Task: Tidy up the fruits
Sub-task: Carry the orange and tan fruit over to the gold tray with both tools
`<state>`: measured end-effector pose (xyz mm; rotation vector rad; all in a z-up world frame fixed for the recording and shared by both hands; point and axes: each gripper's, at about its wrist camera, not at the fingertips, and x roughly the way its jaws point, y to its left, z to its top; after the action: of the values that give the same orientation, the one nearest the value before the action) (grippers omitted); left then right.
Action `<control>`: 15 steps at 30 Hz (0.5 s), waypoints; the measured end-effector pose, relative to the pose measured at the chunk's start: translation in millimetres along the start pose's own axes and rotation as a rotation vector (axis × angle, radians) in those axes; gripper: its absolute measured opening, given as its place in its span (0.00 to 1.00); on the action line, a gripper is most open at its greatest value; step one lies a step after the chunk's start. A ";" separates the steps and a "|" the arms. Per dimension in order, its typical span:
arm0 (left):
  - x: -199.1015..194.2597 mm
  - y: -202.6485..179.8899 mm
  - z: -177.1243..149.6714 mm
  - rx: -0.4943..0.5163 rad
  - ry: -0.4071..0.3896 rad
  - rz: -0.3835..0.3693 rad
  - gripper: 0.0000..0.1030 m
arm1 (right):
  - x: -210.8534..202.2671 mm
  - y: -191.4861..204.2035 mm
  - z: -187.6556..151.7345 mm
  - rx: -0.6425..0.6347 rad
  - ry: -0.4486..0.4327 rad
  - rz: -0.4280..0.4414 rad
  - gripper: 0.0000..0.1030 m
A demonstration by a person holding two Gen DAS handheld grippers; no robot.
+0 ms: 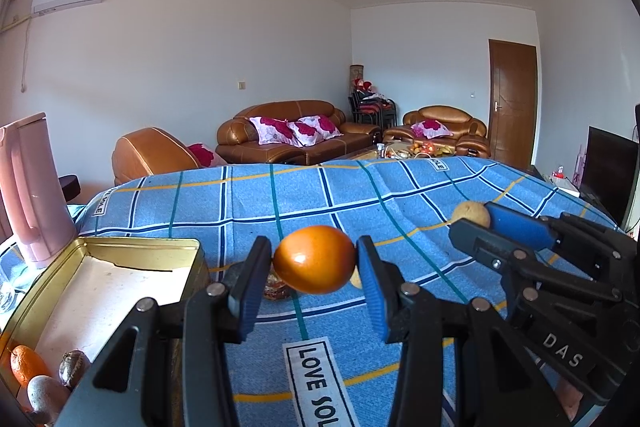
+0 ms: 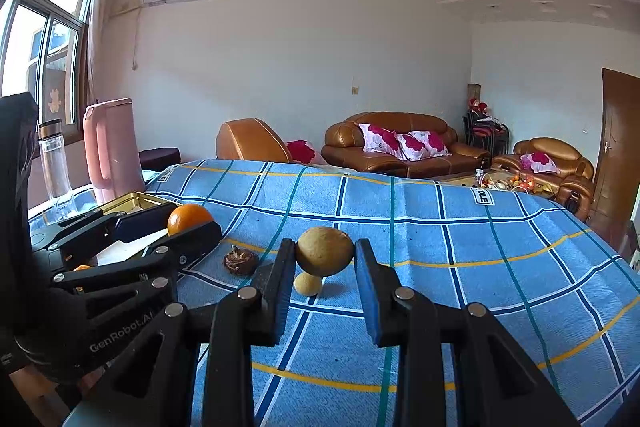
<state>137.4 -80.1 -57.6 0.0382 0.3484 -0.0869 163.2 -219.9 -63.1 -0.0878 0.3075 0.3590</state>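
My left gripper (image 1: 315,263) is shut on an orange (image 1: 315,259) and holds it above the blue checked tablecloth (image 1: 304,195), right of a gold tin box (image 1: 120,247). The tin holds an orange (image 1: 28,365), a dark fruit (image 1: 74,367) and a tan fruit (image 1: 46,393). My right gripper (image 2: 325,255) is shut on a tan round fruit (image 2: 325,250) above the cloth. Below it lie a small yellow fruit (image 2: 308,283) and a dark brown fruit (image 2: 241,261). The left gripper with its orange (image 2: 189,219) shows in the right wrist view.
A pink jug (image 1: 30,187) stands behind the tin at the left. A clear bottle (image 2: 56,171) stands beside the jug (image 2: 112,151). Brown sofas (image 1: 296,131) and a door (image 1: 512,103) lie beyond the table's far edge.
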 end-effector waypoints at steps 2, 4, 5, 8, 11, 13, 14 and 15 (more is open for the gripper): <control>-0.6 0.2 -0.1 -0.001 -0.002 0.001 0.44 | -1.0 0.2 0.2 -0.001 0.001 0.001 0.31; -0.8 -0.2 -0.3 0.000 -0.001 -0.001 0.44 | -1.6 0.5 -0.1 -0.002 -0.001 -0.001 0.31; -1.6 0.3 -0.5 -0.001 -0.002 0.000 0.44 | -2.1 1.0 0.1 -0.003 -0.001 -0.001 0.31; -2.3 1.1 -0.9 0.000 0.000 -0.002 0.44 | -3.1 3.6 -0.5 -0.008 -0.001 -0.004 0.31; -5.1 1.7 -1.6 -0.002 -0.002 -0.003 0.44 | -4.2 6.0 -1.0 -0.015 0.001 -0.006 0.31; -6.7 2.1 -2.0 -0.003 -0.003 -0.004 0.44 | -5.5 7.7 -1.4 -0.018 0.002 -0.006 0.31; -7.4 2.2 -2.3 -0.003 -0.003 -0.005 0.44 | -6.1 8.4 -1.6 -0.019 0.002 -0.006 0.31; -8.2 2.5 -2.7 -0.003 -0.002 -0.006 0.44 | -6.7 8.9 -1.5 -0.019 0.002 -0.005 0.31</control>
<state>129.0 -76.8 -57.3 0.0338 0.3463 -0.0918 153.7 -214.0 -62.7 -0.1077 0.3054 0.3566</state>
